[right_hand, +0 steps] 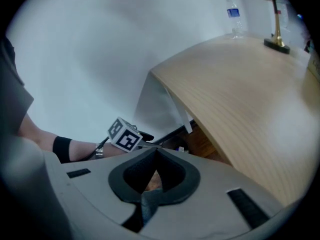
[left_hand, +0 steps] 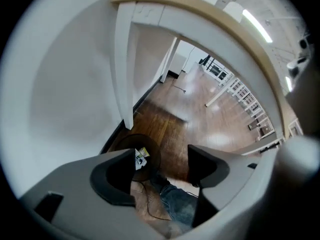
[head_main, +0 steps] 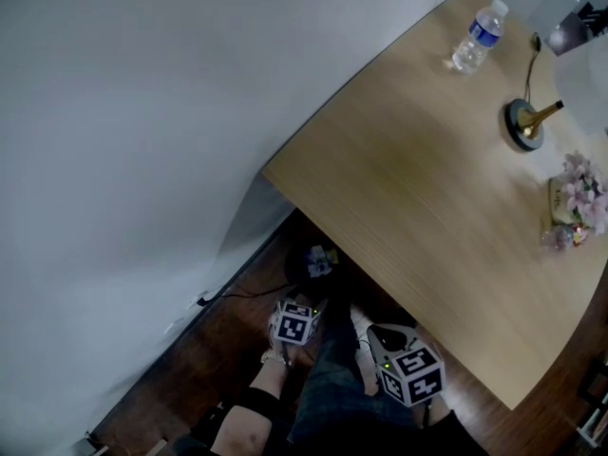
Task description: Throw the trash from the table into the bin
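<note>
Now I hold the left gripper (left_hand: 162, 160) spread and empty over the bin (left_hand: 151, 151), likely for a clean drop onto the scrap (left_hand: 141, 157) inside. The right gripper (right_hand: 154, 150) waits, jaws pressed together.

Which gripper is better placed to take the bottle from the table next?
Probably the right gripper: it faces the table and the bottle, though its jaws are shut. The left gripper points down at the bin.
</note>
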The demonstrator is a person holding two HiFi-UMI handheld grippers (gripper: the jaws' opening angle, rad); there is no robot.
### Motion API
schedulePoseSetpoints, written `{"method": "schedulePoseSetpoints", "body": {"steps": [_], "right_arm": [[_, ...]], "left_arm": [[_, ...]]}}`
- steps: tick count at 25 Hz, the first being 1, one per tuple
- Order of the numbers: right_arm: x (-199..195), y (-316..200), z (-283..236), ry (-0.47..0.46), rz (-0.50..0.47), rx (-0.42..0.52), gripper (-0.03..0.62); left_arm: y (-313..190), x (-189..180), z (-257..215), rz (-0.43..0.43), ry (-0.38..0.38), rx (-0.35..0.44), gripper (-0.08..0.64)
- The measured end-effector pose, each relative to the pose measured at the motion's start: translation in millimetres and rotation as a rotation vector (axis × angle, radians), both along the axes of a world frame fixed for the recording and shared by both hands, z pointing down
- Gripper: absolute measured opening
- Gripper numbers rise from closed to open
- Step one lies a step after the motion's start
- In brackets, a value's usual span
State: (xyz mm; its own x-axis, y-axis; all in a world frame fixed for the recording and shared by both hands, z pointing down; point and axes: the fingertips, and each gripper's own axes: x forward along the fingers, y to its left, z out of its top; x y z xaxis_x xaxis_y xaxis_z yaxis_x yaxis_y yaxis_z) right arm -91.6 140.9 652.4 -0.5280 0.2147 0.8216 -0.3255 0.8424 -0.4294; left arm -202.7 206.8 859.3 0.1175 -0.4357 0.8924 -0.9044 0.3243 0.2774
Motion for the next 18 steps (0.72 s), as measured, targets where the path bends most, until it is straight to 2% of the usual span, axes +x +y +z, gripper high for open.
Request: {"method": "schedulePoseSetpoints", "body": {"steps": [3, 5, 6, 9, 12, 18], "right_arm": [[2.9, -9.2, -16.9, -0.032, 0.017, 0.027, 0.006], [10.2, -16.0, -26.1, -0.047, 0.035, 0.040, 0.006], [15.0, -19.6, -30.7, -0.052, 0.047, 0.044, 0.006], [33.1, -29.4, -48.2, -0.067, 0.084, 0.057, 0.006], [54.7, -39.1, -71.3, -0.090, 0.123, 0.079, 0.006], [110.9, -69.7, -109.4, -0.124, 0.259, 0.144, 0.006]], "left_arm": [[-7.9, 3.5, -63.3, 0.036, -0.044, 0.055, 0.221], [-12.6, 8.6, -100.3, 0.058, -0.086, 0.081, 0.163], [-14.7, 12.6, -116.6, 0.068, -0.102, 0.091, 0.102], [-20.3, 32.3, -160.9, 0.100, -0.105, 0.117, 0.006], [-28.4, 57.9, -203.7, 0.154, -0.085, 0.143, 0.000], [-68.0, 114.9, -279.3, 0.341, -0.071, 0.214, 0.000]]}}
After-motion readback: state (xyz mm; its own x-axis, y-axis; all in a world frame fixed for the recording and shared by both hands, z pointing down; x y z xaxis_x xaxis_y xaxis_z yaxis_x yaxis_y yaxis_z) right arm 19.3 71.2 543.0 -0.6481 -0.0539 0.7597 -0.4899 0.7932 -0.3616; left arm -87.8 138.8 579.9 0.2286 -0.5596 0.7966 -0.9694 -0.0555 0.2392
